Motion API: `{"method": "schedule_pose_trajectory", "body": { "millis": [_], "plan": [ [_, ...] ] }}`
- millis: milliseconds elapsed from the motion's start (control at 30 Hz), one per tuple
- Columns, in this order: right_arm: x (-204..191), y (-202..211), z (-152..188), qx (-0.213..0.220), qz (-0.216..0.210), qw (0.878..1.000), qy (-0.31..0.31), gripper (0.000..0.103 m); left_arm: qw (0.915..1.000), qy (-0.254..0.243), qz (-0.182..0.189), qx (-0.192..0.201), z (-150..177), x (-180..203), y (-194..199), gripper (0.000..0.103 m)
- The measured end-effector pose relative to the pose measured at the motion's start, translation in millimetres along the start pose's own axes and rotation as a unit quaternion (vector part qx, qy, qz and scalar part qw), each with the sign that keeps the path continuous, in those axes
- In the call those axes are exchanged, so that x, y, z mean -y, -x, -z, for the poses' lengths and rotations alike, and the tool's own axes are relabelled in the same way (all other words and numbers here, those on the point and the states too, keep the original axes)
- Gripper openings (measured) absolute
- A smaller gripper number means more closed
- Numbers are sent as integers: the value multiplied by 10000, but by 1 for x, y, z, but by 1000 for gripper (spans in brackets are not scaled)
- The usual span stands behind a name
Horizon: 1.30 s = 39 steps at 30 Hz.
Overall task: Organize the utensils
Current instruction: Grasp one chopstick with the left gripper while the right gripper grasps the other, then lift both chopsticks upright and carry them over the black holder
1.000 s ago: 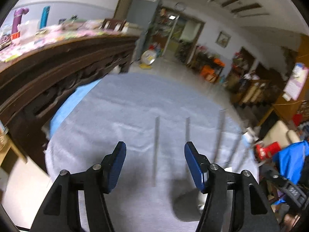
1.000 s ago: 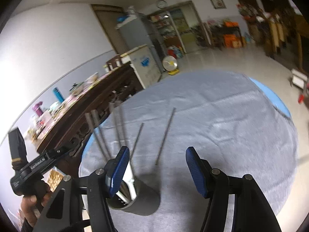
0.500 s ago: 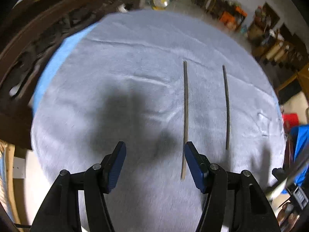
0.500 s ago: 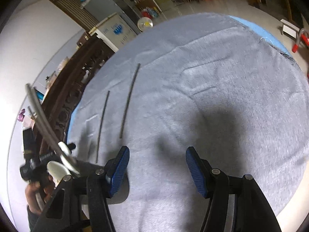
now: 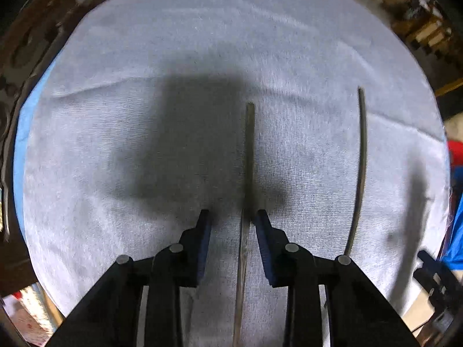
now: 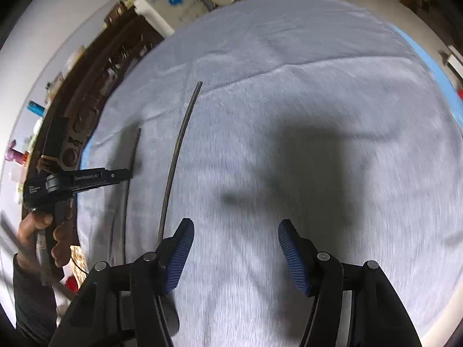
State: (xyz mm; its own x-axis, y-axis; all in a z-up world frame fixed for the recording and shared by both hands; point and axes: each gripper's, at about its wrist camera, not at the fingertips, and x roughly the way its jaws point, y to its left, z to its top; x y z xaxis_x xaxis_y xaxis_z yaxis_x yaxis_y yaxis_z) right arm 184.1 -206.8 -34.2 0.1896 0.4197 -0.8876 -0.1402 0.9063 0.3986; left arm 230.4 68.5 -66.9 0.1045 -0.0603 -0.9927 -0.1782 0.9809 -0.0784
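Two thin dark chopsticks lie side by side on a grey cloth [image 5: 115, 202]. My left gripper [image 5: 231, 217] points straight down over the near chopstick [image 5: 249, 150]. Its jaws are closing with that stick between them, close to the right pad, and the left pad stands clear of it. The second chopstick [image 5: 361, 159] lies to the right. In the right wrist view my right gripper [image 6: 235, 228] hangs open over bare cloth, with that second chopstick [image 6: 176, 150] just left of its left finger. The left gripper [image 6: 127, 173], held by a hand [image 6: 37, 225], sits over the other chopstick [image 6: 126, 217].
The grey cloth covers a round table with a blue edge [image 6: 428, 57]. A dark carved wooden sideboard [image 6: 86, 107] runs along the left side. Beyond it stands a white appliance [image 6: 170, 3]. Cluttered furniture [image 5: 419, 29] lies past the table's far right.
Both grippers tipped downward and sank toward the cloth. The left one slid over a chopstick and its jaws narrowed around it. The metal cup of utensils left the right view.
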Motion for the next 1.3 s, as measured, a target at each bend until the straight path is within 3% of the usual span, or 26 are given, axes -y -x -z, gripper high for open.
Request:
{"method": "schedule_pose_trajectory", "body": {
  "millis": [67,100,133,200,333,533,700,767,900,1100,1300],
  "plan": [
    [-6,-11,-21,-197,95,9997,68,64,9998,-176,-7,-120,-4,5,-3,31],
    [-11,-17,-31,-292,175,9993,143,64,9994,-276,-156,-108,-4,8,-4,21],
    [-16,-23,-39,-358,243,9989,198,63,9986,-413,-300,-128,-4,11,-4,16],
    [-29,-37,-57,-636,261,9972,284,56,9971,-669,-219,-297,-5,13,-6,8],
    [-55,-58,-81,-966,311,9940,402,54,9941,-930,-31,-563,-7,7,-9,7],
    [-85,-92,-104,-1391,575,9871,544,48,9912,-1170,8,-617,-6,-7,-9,7],
    [-100,-112,-115,-1561,1032,9805,600,37,9904,-1246,-37,-595,1,-9,-6,7],
    [-105,-117,-119,-1618,1079,9791,603,27,9900,-1282,-65,-593,2,-8,-6,7],
    [-131,-134,-122,-1787,1712,9625,1109,13,9885,-1377,-163,-604,-1,6,-4,7],
    [-140,-143,-115,-2131,2161,9327,1948,7,9848,-1595,-211,-652,1,9,-1,7],
    [-137,-149,-123,-2273,2092,9313,1930,7,9830,-1683,-382,-633,-5,21,-3,7]
  ]
}}
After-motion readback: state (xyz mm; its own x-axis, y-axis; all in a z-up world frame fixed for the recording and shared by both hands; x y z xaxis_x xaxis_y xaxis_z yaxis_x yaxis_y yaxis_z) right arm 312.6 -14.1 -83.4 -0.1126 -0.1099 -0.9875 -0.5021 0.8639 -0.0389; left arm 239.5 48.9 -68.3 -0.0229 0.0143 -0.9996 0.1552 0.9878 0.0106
